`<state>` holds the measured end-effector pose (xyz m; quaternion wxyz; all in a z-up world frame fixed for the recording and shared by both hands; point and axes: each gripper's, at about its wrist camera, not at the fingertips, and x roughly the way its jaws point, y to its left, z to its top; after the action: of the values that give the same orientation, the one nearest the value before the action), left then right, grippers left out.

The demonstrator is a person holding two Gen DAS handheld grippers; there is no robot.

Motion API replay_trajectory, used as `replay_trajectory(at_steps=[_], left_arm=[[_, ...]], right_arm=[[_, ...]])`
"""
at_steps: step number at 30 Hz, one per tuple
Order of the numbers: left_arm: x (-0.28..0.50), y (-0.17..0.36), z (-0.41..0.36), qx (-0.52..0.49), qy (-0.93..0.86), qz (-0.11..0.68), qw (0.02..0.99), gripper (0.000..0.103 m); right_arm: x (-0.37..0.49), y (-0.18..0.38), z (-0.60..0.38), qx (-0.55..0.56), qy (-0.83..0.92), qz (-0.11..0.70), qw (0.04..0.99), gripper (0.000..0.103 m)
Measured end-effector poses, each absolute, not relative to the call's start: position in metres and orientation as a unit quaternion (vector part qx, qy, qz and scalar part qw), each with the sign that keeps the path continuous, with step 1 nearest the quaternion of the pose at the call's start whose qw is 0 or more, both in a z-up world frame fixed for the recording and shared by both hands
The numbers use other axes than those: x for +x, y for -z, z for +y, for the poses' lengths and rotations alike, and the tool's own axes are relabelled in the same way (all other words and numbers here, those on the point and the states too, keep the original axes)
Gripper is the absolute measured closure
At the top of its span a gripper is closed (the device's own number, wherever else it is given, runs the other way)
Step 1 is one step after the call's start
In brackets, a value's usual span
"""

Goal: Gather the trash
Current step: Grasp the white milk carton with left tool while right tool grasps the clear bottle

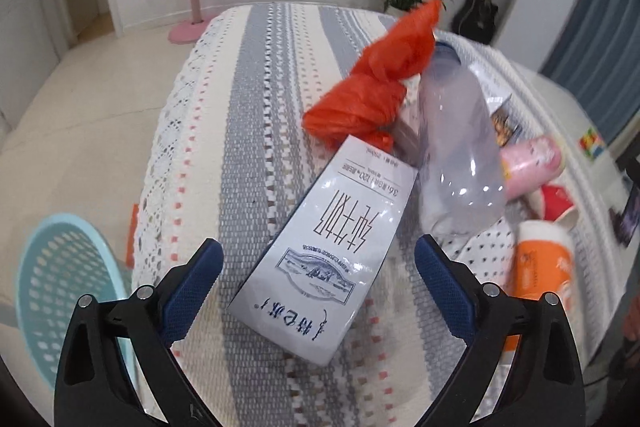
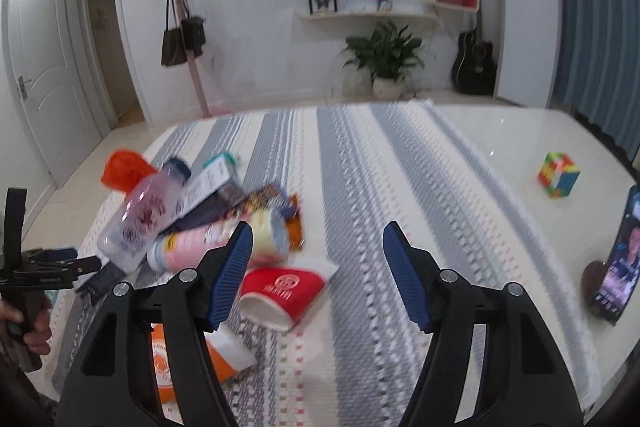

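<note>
A heap of trash lies on the striped tablecloth (image 1: 248, 131). My left gripper (image 1: 318, 259) is open with a white milk carton (image 1: 324, 251) lying between its fingers. Behind the carton lie an orange plastic bag (image 1: 376, 83), a clear plastic bottle (image 1: 460, 147), a pink tube (image 1: 528, 163) and an orange tube (image 1: 544, 267). My right gripper (image 2: 316, 247) is open and empty above the cloth. A red paper cup (image 2: 280, 295) lies beside its left finger (image 2: 232, 267), with the bottle (image 2: 140, 215), pink tube (image 2: 188, 247) and orange bag (image 2: 124, 167) further left.
A light blue perforated basket (image 1: 60, 291) stands on the floor left of the table. A colour cube (image 2: 558, 174) and a phone on a stand (image 2: 620, 259) sit at the table's right. The left gripper's handle (image 2: 24, 267) shows at the right view's left edge.
</note>
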<state>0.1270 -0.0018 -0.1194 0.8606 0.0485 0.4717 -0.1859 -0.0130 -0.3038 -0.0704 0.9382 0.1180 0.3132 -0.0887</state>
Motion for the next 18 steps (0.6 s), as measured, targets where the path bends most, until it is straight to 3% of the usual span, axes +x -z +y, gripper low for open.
replay_trajectory(at_steps=[10,18], left_arm=[[0.134,0.119,-0.021,0.058,0.188,0.474,0.858,0.038],[0.121,0.115,-0.022,0.061,0.188,0.463,0.864,0.042]], right_arm=[[0.028,0.063,-0.250,0.135,-0.004,0.340,0.931,0.039],[0.097,0.064,-0.187,0.165,-0.067,0.388,0.904,0.039]])
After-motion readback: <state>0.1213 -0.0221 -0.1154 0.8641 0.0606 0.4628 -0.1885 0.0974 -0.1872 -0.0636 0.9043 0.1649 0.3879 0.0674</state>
